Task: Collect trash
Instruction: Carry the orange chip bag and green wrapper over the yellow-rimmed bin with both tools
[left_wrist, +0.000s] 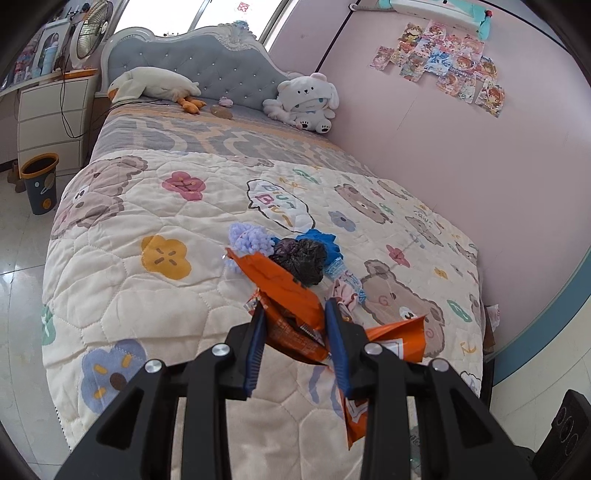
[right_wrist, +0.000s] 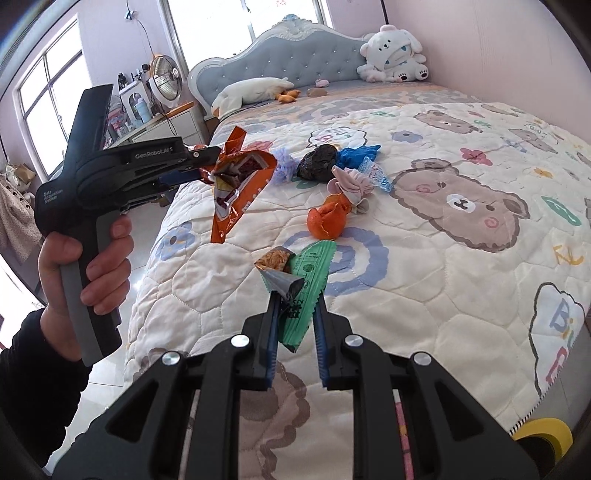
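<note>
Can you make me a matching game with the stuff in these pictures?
Things:
1. orange snack bag
2. green wrapper
3. bin
4. white bear plush

Places:
A. by the headboard
B. in the right tool
C. on the floor beside the bed
D. in the left tool

Pairs: 1-D, 2-B, 3-C, 4-A

I am in a home bedroom: a bed (left_wrist: 258, 206) with a tufted headboard (left_wrist: 192, 66), a cartoon-bear quilt (right_wrist: 424, 229), plush toys (left_wrist: 303, 103) and pink walls (left_wrist: 424, 140).
</note>
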